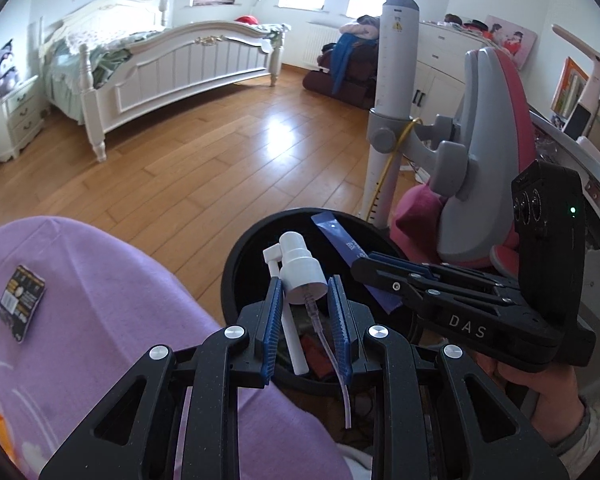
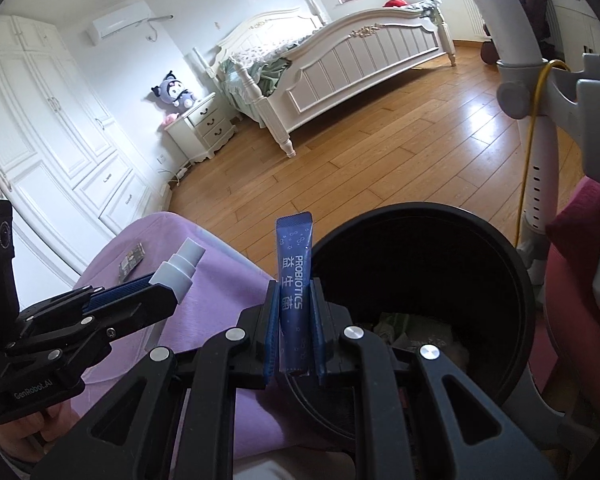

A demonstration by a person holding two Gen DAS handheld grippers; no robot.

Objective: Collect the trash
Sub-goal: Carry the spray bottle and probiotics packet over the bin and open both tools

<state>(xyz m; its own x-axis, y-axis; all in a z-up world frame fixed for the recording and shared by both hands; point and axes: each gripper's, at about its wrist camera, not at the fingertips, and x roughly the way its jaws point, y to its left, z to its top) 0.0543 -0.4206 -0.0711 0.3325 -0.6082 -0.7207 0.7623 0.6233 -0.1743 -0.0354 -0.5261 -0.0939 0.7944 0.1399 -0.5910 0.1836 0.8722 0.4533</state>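
My left gripper (image 1: 306,286) is shut on a white spray pump head (image 1: 302,266) with a clear tube hanging from it, held over the black trash bin (image 1: 236,280). My right gripper (image 2: 294,292) is shut on a blue probiotics sachet (image 2: 294,280), held upright at the left rim of the same bin (image 2: 516,280). The right gripper also shows in the left wrist view (image 1: 374,266), with the sachet (image 1: 340,240) sticking out over the bin. The left gripper shows in the right wrist view (image 2: 156,284) with the pump head (image 2: 178,266). The bin holds some trash at its bottom.
A dark snack wrapper (image 1: 22,308) lies on the purple cushion (image 1: 100,320) left of the bin. A pink and grey chair (image 1: 484,148) and a white stand (image 1: 392,92) are right of the bin. A white bed (image 1: 172,64) stands across the wooden floor.
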